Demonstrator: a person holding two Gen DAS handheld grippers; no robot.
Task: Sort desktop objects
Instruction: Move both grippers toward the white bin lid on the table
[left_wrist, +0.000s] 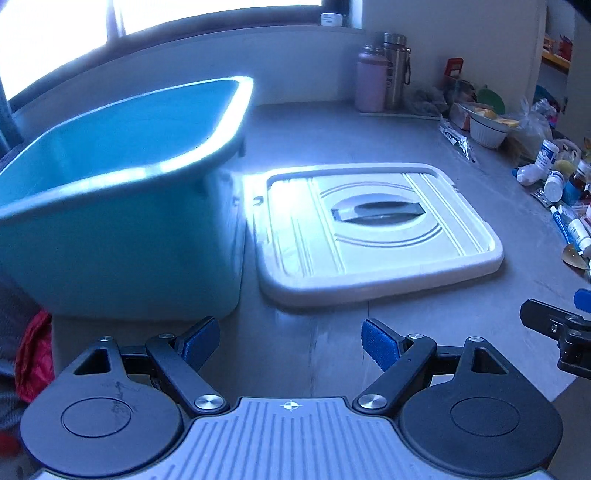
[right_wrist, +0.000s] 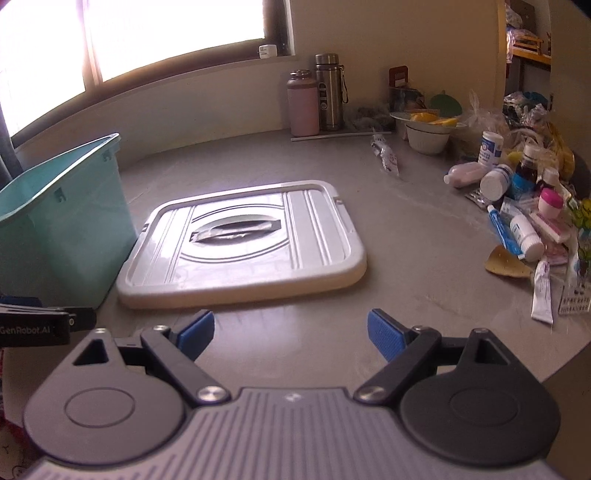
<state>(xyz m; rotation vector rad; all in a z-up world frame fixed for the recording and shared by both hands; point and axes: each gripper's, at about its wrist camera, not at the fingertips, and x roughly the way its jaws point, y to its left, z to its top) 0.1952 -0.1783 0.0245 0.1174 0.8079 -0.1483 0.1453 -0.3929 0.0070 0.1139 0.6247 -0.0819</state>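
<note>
A teal plastic bin (left_wrist: 122, 206) (right_wrist: 55, 221) stands open at the left of the grey table. Its pale lid (left_wrist: 373, 225) (right_wrist: 243, 240) lies flat beside it, handle recess up. A heap of small items lies along the right edge: white bottles (right_wrist: 496, 181), a blue-and-white tube (right_wrist: 502, 230), a white tube (right_wrist: 542, 291), a pink-capped jar (right_wrist: 550, 201). My left gripper (left_wrist: 290, 343) hovers open over the near table, just in front of bin and lid. My right gripper (right_wrist: 290, 334) is open too, nothing between its blue pads (right_wrist: 384, 336), short of the lid's near edge.
At the back stand a pink bottle (right_wrist: 303, 103) and a steel flask (right_wrist: 328, 92). A white bowl of yellow pieces (right_wrist: 428, 133) and a foil packet (right_wrist: 384, 151) sit back right. Red cloth (left_wrist: 33, 354) lies off the table's left. The right gripper's edge (left_wrist: 554, 328) shows in the left wrist view.
</note>
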